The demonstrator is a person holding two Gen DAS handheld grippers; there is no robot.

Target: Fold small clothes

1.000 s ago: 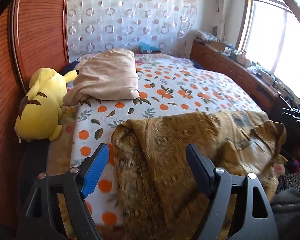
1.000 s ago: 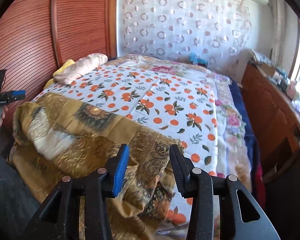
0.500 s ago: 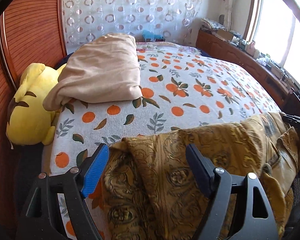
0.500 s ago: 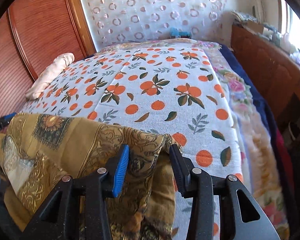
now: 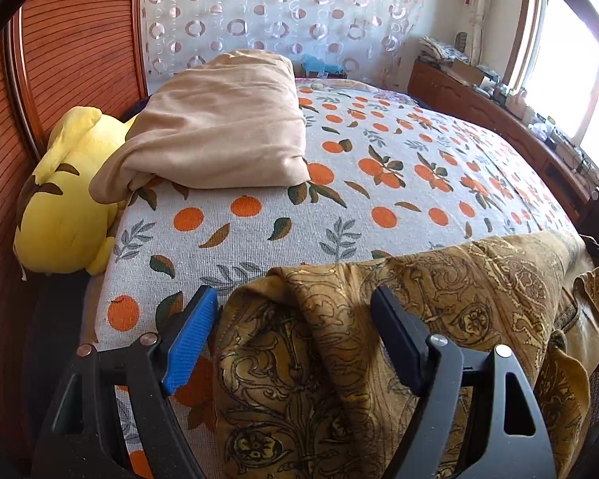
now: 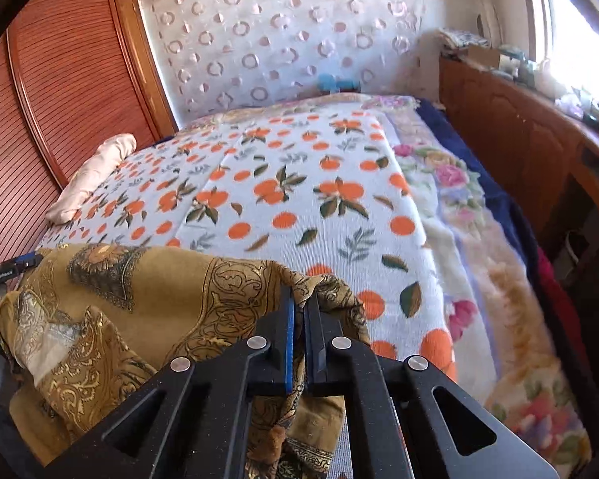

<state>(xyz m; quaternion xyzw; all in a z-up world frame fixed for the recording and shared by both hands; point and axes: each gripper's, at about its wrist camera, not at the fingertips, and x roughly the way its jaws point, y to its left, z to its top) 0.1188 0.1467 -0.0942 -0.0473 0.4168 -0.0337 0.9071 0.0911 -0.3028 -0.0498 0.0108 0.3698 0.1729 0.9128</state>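
- The gold patterned garment (image 6: 139,299) is lying bunched along the near edge of the bed (image 6: 307,199).
- The right claw (image 6: 299,315) is pinching its corner.
- The left claw (image 5: 295,319) is gaping wide, straddling a fold.
- A beige pillow (image 5: 223,119) is sitting beside a yellow plush toy (image 5: 60,199).

1. The garment (image 5: 399,339) lies on the near edge of the bedspread (image 5: 379,199).
2. The left gripper (image 5: 295,335) straddles its left corner; the right gripper (image 6: 299,331) is closed on its right corner.
3. A folded cloth (image 5: 223,127) lies behind, against the plush toy (image 5: 64,207) at its left.
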